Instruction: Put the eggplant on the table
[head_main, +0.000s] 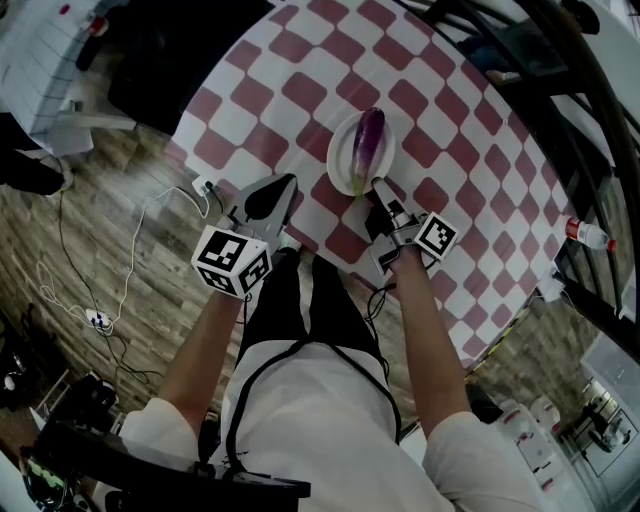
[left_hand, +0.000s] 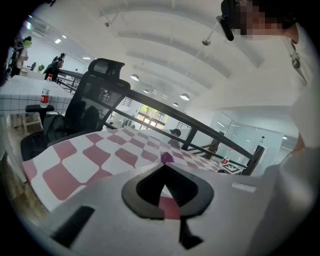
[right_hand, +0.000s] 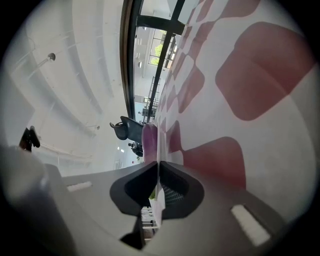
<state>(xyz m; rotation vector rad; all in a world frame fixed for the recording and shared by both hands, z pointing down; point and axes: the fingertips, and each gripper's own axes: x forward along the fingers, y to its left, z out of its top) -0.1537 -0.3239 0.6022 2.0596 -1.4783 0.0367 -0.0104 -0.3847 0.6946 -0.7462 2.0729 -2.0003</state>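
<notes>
A purple eggplant (head_main: 368, 140) lies on a white plate (head_main: 338, 150) on the round table with the red-and-white checked cloth (head_main: 300, 80). My right gripper (head_main: 378, 186) sits at the plate's near rim, shut on it. In the right gripper view the thin white plate (right_hand: 160, 196) edge is pinched between the jaws, with the eggplant (right_hand: 149, 139) just beyond. My left gripper (head_main: 290, 180) hovers over the table's near edge to the left of the plate, shut on nothing. From the left gripper (left_hand: 164, 166) view only the eggplant (left_hand: 166, 157) tip shows past the jaw tips.
A plastic bottle (head_main: 590, 235) stands near the table's right edge. A dark railing (head_main: 560, 80) curves round the far right side. A black office chair (left_hand: 95, 100) stands behind the table. White cables (head_main: 100, 300) trail over the wooden floor at left.
</notes>
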